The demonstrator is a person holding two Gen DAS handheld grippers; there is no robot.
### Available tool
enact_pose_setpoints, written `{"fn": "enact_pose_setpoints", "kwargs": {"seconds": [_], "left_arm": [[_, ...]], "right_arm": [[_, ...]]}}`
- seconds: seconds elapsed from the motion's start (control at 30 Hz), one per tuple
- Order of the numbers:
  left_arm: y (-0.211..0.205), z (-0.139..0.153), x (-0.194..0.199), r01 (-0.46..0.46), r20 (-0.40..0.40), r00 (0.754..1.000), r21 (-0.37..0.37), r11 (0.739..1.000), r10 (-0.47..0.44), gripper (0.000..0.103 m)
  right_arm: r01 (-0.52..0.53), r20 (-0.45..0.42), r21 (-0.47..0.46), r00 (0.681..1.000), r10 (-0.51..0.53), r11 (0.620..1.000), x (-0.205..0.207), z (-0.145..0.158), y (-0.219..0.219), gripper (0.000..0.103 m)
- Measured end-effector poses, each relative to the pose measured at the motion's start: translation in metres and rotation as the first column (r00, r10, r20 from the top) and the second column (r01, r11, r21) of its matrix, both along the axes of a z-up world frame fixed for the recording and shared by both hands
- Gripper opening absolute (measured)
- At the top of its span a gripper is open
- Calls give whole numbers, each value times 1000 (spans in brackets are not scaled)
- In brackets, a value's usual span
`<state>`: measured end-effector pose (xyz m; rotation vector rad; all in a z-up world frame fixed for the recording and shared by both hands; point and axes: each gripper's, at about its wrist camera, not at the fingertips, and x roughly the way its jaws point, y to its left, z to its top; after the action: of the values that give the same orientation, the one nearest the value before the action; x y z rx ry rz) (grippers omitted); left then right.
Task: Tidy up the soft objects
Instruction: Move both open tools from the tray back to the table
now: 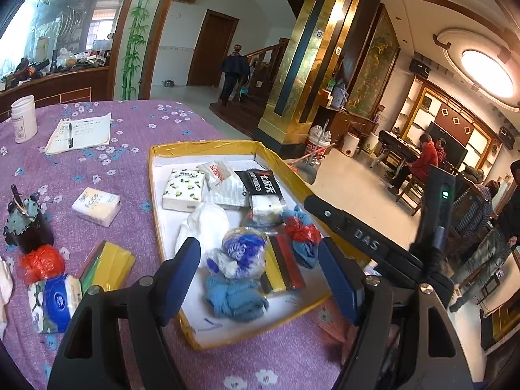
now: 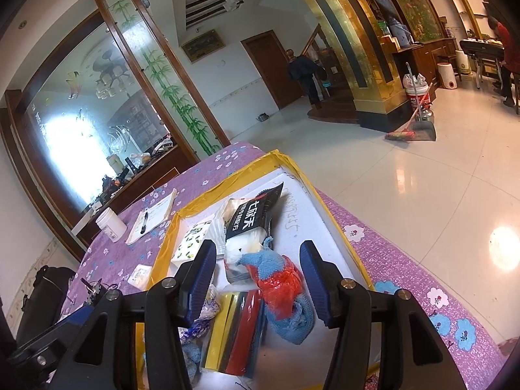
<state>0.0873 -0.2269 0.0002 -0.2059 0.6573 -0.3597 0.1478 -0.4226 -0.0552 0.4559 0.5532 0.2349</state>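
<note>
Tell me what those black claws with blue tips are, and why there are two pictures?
They are two grabbers that a person holds, one in each hand. Each carries a camera looking along its fingers, so each gives one picture. The left gripper and right gripper both stand open over a tray on a purple tablecloth. Neither holds anything. In the tray lie tissue packs, a blue cloth and a red bag. Outside it wait another tissue pack, a notebook and a white jar.
</note>
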Motion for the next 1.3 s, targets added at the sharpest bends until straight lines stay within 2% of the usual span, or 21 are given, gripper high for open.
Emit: {"fn": "enact_pose_setpoints", "kwargs": {"seconds": [0.2, 0.47, 0.63, 0.83, 0.97, 1.07, 1.2, 1.3], "left_arm": [[18, 10, -18, -22, 17, 1000, -6, 1000, 22, 74], [78, 26, -44, -117, 48, 992, -48, 992, 119, 77], [113, 23, -55, -189, 45, 980, -72, 979, 193, 79], [144, 15, -69, -253, 42, 966, -55, 966, 256, 79], [177, 8, -84, -335, 26, 941, -58, 940, 337, 79], [209, 2, -96, -411, 9, 911, -73, 909, 413, 79], [249, -9, -103, -507, -32, 862, -109, 855, 507, 79], [267, -17, -103, -541, -62, 841, -137, 830, 537, 79]], "right_arm": [[1, -3, -3, 1000, -1, 1000, 1, -1, 0, 58], [7, -11, -14, 1000, -7, 1000, 3, -3, 1, 60], [10, -16, -21, 1000, -10, 1000, 3, -3, 2, 61], [12, -17, -30, 1000, -13, 999, 2, -2, 3, 63], [18, -11, -55, 1000, -18, 998, -1, 1, 7, 63], [9, -1, -47, 1000, -9, 999, -8, 6, 10, 63], [-48, 40, -67, 998, 51, 997, -20, 25, 29, 63], [-109, 57, -85, 992, 114, 990, -27, 35, 50, 68]]}}
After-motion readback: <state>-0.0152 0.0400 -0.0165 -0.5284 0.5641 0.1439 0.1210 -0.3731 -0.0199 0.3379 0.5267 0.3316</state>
